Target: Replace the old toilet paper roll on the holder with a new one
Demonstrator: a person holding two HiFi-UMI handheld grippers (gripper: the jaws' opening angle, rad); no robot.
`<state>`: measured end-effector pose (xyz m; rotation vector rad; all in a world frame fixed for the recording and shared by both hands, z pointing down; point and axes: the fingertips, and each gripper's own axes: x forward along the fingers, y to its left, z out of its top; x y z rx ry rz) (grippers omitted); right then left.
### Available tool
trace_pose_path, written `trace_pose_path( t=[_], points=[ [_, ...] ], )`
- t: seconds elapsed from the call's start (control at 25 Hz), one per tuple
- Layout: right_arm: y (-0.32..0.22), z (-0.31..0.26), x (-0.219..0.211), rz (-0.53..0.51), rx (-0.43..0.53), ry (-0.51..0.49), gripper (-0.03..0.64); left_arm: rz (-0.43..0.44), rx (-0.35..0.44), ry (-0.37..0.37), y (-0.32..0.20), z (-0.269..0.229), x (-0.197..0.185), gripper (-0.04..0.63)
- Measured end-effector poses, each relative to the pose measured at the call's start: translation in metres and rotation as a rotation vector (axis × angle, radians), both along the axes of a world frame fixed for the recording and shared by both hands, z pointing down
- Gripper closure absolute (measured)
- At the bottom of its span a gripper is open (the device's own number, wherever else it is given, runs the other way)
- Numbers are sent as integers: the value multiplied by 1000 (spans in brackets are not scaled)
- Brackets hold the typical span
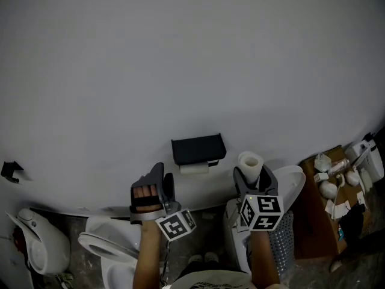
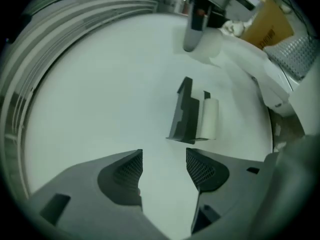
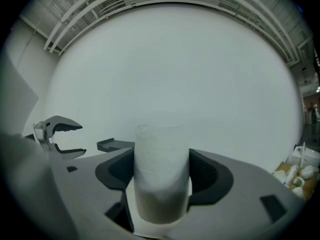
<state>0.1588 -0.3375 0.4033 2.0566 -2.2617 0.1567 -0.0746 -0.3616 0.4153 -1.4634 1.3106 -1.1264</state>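
Observation:
A black toilet paper holder [image 1: 198, 149] hangs on the white wall, with a thin old roll [image 1: 194, 168] under it. In the left gripper view the holder [image 2: 183, 112] and old roll [image 2: 208, 119] lie ahead of my open left gripper [image 2: 164, 171], which holds nothing. My left gripper [image 1: 162, 185] hovers low and left of the holder. My right gripper [image 1: 254, 179] is shut on a new white toilet paper roll [image 1: 250, 165], upright, to the right of the holder. The new roll [image 3: 161, 171] fills the gap between the right jaws [image 3: 161, 176].
A toilet with a raised seat [image 1: 108, 245] stands below left, a white tank [image 1: 289, 182] behind my right gripper. A cardboard box [image 1: 328, 191] with white clutter sits at right. A white appliance [image 1: 36, 239] lies at far left, a small black wall fitting [image 1: 9, 170] above it.

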Motion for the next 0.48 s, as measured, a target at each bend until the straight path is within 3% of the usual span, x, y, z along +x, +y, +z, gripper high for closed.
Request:
trace_pose_path(
  t=[0.08, 0.28, 0.48],
  points=[
    [0, 2, 2, 4, -3, 0, 310, -9, -16, -56, -1, 11, 2, 336],
    [-1, 3, 5, 10, -6, 2, 310, -2, -75, -27, -1, 28, 6, 334],
    [-3, 2, 7, 9, -4, 0, 310, 18, -94, -47, -2, 34, 13, 334]
  ],
)
